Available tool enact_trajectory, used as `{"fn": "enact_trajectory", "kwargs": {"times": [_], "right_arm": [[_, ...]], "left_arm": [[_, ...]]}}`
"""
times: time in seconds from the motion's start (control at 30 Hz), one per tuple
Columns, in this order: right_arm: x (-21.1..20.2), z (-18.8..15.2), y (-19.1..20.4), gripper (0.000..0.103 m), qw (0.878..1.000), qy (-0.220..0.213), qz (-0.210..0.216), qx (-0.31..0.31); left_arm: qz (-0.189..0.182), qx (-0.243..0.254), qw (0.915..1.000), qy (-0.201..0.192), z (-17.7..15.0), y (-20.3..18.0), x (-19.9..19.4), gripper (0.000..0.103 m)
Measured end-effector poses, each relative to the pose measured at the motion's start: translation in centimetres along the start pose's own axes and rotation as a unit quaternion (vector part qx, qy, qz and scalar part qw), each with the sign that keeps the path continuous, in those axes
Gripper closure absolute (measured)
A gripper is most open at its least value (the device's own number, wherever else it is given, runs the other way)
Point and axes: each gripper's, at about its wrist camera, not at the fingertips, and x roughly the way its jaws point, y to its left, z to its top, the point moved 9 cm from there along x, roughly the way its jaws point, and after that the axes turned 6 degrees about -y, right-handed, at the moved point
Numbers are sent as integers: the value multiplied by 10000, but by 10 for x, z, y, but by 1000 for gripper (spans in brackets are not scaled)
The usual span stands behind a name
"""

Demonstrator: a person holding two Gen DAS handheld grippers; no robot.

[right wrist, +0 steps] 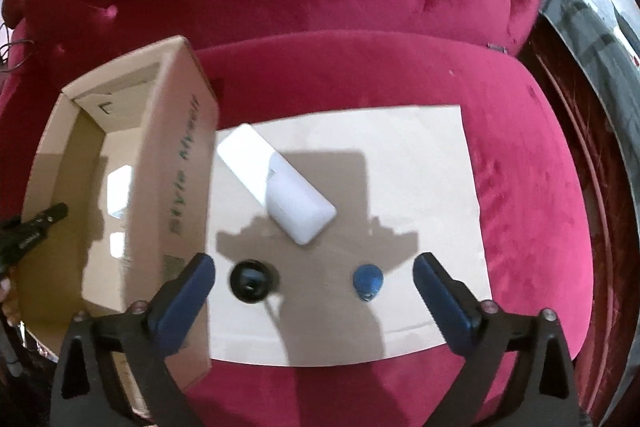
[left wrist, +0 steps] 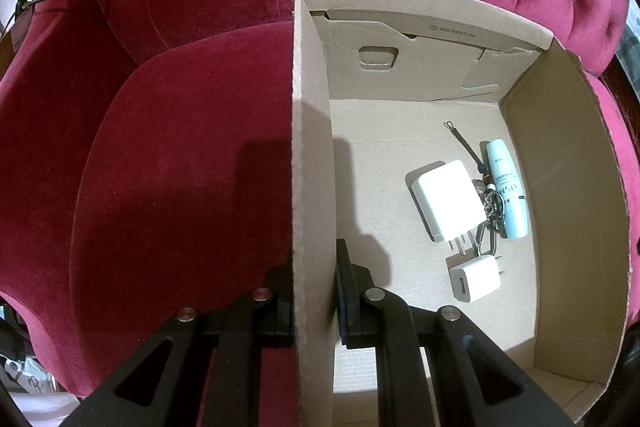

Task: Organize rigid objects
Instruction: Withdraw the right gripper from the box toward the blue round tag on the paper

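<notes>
My left gripper (left wrist: 314,291) is clamped on the near wall of the one cardboard box (left wrist: 312,147), which sits on the red velvet sofa (left wrist: 180,167). Inside I count four things: two white chargers, one large (left wrist: 446,201) and one small (left wrist: 476,277), one pale blue tube (left wrist: 506,189) and one keychain (left wrist: 490,209) between tube and large charger. My right gripper (right wrist: 314,281) hangs wide apart, holding nothing, over a cardboard sheet (right wrist: 440,167) bearing three items: one white block (right wrist: 276,183), one black round object (right wrist: 251,281), one blue object (right wrist: 368,283).

The box (right wrist: 176,163) sits left of a flat sheet (right wrist: 420,155); 2 chargers (left wrist: 448,201) lie inside the box.
</notes>
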Motion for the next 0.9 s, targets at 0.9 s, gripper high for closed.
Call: {"fn": "enact_trajectory", "kwargs": {"times": [0.9], "right_arm": [[85, -47, -60, 0, 9976, 525, -443, 122]], "left_arm": [[12, 17, 10000, -2, 0, 1, 0, 89]]}}
